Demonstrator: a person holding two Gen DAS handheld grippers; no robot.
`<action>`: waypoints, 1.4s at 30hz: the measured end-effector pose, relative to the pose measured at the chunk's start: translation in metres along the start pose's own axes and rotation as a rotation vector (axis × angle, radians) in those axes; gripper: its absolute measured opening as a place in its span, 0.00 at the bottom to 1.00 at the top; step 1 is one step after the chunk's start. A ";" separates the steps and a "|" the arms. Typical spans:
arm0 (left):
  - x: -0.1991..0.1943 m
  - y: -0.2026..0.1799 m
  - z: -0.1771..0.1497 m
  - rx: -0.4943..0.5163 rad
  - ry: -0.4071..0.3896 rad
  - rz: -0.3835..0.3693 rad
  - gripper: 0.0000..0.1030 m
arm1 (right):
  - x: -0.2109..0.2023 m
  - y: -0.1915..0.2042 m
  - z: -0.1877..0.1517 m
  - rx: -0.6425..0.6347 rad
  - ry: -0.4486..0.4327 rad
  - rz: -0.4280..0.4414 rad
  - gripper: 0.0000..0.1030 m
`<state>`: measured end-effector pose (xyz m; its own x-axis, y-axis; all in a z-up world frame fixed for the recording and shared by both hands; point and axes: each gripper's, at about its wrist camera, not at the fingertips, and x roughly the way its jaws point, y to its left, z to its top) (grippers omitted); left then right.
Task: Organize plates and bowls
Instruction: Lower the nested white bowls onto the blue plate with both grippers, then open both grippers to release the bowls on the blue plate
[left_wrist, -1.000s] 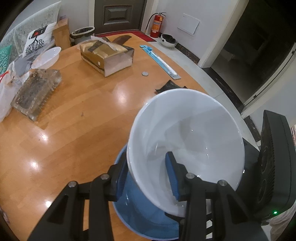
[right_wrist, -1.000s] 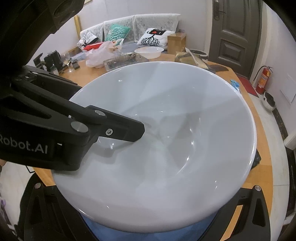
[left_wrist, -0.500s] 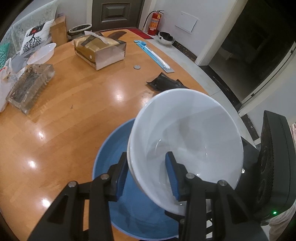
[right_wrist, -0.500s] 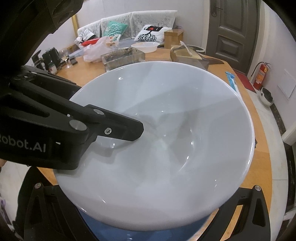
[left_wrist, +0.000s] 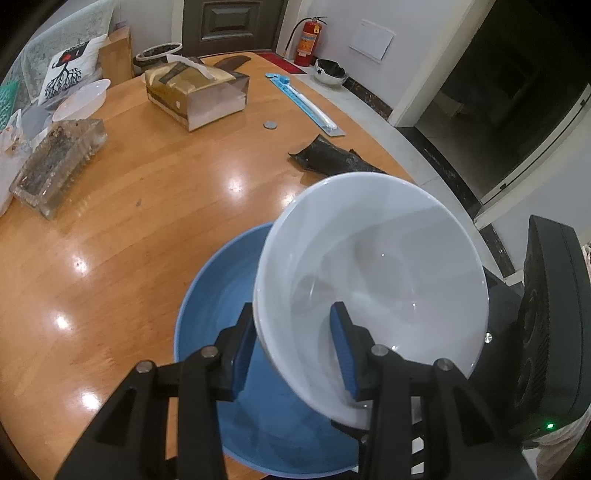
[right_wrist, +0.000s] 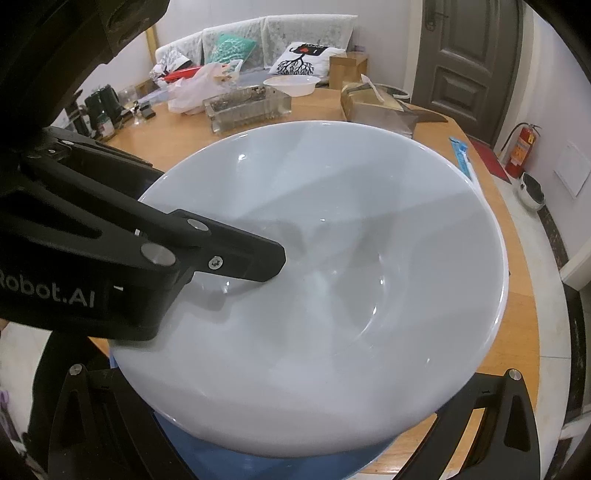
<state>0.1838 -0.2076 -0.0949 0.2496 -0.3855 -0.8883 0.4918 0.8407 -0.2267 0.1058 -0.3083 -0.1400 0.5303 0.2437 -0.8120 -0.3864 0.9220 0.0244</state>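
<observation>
Left wrist view: glossy white bowl (left_wrist: 373, 266), tilted over blue bowl (left_wrist: 221, 295), rim pinched in left tongs (left_wrist: 295, 339); right tongs' state unclear.

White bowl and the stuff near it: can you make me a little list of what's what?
white bowl: tilted, rim pinched by left tongs
blue bowl: on table, under the white bowl
right tongs: fingers reach under the white bowl, tips hidden
table: wooden, shiny
also there: tissue box, coin
</observation>
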 end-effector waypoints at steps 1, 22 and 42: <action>0.000 0.000 -0.001 0.003 0.004 0.000 0.35 | 0.000 0.001 -0.001 0.000 0.001 0.001 0.97; -0.005 0.000 -0.009 0.015 0.041 0.005 0.36 | 0.001 0.009 -0.003 0.036 0.049 0.047 0.97; -0.044 -0.001 -0.009 0.031 -0.074 0.054 0.69 | -0.048 0.002 -0.015 0.038 -0.019 0.034 0.97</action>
<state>0.1651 -0.1879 -0.0587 0.3371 -0.3684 -0.8664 0.5015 0.8491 -0.1659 0.0685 -0.3229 -0.1100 0.5319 0.2805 -0.7990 -0.3755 0.9238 0.0744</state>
